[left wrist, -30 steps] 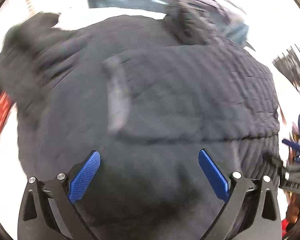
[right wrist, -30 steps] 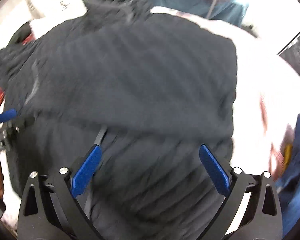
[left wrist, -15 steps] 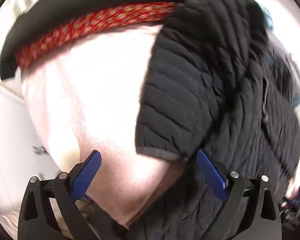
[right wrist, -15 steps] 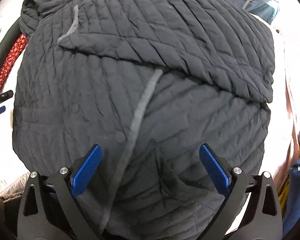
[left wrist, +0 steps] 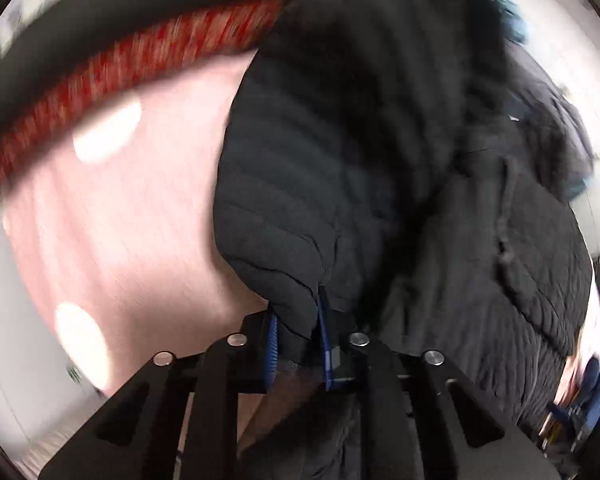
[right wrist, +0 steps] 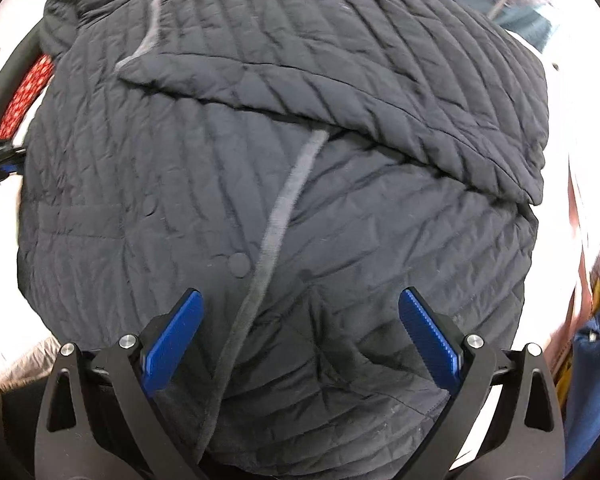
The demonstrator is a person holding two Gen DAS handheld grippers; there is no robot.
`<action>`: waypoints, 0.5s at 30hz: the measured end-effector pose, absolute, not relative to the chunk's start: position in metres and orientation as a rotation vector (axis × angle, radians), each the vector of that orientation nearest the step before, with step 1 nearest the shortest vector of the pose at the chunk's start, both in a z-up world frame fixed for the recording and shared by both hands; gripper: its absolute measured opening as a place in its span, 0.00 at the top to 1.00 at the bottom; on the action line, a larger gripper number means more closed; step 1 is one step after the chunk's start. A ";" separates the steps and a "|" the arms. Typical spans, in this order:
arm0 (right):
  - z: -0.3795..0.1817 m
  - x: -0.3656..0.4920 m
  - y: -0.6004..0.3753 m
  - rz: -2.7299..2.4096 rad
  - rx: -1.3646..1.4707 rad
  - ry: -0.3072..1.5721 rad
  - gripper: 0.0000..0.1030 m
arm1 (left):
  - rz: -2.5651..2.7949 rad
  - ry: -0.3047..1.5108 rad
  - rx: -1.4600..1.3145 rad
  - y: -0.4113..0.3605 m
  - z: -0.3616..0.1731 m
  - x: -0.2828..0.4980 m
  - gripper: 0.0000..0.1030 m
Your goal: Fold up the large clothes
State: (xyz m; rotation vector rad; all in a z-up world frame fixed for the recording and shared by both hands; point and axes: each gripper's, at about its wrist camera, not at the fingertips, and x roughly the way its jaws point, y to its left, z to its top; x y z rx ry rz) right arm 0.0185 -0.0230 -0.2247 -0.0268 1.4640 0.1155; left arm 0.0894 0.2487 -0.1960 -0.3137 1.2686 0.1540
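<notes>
The jacket (right wrist: 284,184) lies spread on the pink sheet (left wrist: 120,240), one sleeve (right wrist: 340,80) folded across its chest. The left gripper (left wrist: 298,340) pinches the other sleeve's cuff (left wrist: 288,288) between closed jaws — half a second ago they stood open. Motion blur smears the red band (left wrist: 120,72) far left. The right gripper (right wrist: 300,336) hangs open over the hem, touching nothing — unchanged
</notes>
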 end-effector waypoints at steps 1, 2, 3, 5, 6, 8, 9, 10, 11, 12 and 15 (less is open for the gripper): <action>-0.227 0.021 -0.032 0.106 -0.012 1.467 0.06 | 0.154 1.227 -0.253 0.249 -0.176 0.088 0.87; -0.239 0.020 -0.051 0.097 0.006 1.472 0.06 | 0.161 1.196 -0.227 0.253 -0.161 0.086 0.87; -0.246 0.019 -0.064 0.090 0.023 1.476 0.06 | 0.184 1.142 -0.213 0.264 -0.138 0.084 0.87; -0.249 0.024 -0.074 0.084 0.044 1.483 0.06 | 0.233 1.057 -0.245 0.293 -0.095 0.090 0.88; -0.249 0.028 -0.079 0.085 0.048 1.483 0.06 | 0.269 0.998 -0.268 0.313 -0.068 0.089 0.89; -0.247 0.038 -0.087 0.084 0.045 1.476 0.06 | 0.314 0.887 -0.271 0.332 -0.019 0.107 0.89; -0.247 0.044 -0.092 0.083 0.048 1.476 0.06 | 0.337 0.804 -0.253 0.349 0.016 0.106 0.89; -0.248 0.051 -0.093 0.083 0.052 1.477 0.06 | 0.344 0.758 -0.243 0.355 0.036 0.108 0.89; -0.249 0.053 -0.095 0.082 0.057 1.479 0.06 | 0.349 0.720 -0.240 0.364 0.055 0.110 0.89; -0.249 0.059 -0.094 0.081 0.060 1.481 0.06 | 0.348 0.685 -0.255 0.377 0.075 0.113 0.89; -0.252 0.066 -0.098 0.080 0.066 1.493 0.06 | 0.326 0.649 -0.333 0.406 0.099 0.133 0.89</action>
